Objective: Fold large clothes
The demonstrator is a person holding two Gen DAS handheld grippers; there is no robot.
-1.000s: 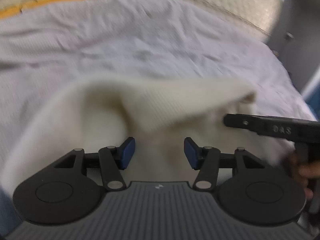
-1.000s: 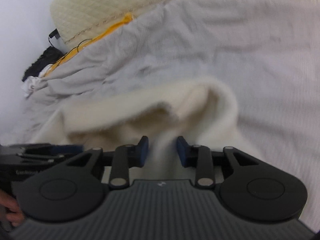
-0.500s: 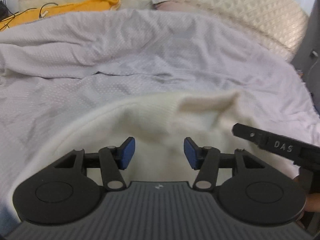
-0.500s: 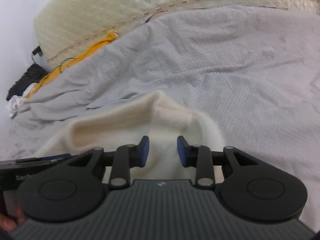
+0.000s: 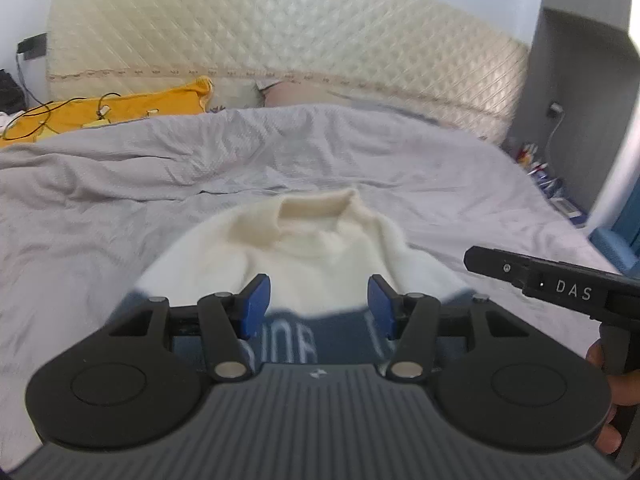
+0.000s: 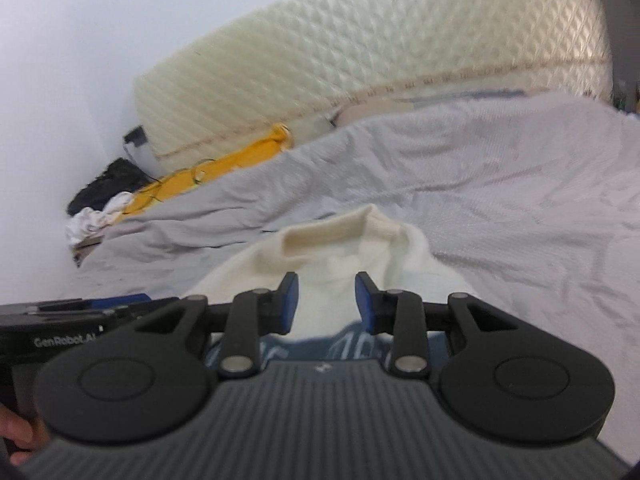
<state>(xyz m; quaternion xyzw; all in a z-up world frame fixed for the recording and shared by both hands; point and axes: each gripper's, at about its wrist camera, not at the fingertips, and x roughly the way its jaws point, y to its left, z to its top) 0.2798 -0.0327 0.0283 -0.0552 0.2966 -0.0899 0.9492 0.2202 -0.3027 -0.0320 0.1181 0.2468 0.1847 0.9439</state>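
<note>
Cream sweater (image 5: 304, 256) lies collar-away on the grey bedspread (image 5: 120, 208), navy hem edge nearest. Left gripper (image 5: 319, 306) and right gripper (image 6: 327, 302) both hover spread, pinching nothing; wide bedspread surrounds the garment

A rumpled grey bedspread (image 5: 120, 200) reaches a quilted cream headboard (image 5: 280, 40), with yellow cloth (image 5: 104, 114) between them.

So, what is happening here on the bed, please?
A person holds a two-finger gripper in each hand and is folding a cream sweater that lies on the grey bedspread. The sweater has a navy band with white letters near its close end, and its collar points toward the quilted headboard. Both the left gripper and the right gripper are open above the garment, holding nothing. A yellow cloth lies near the headboard.
</note>
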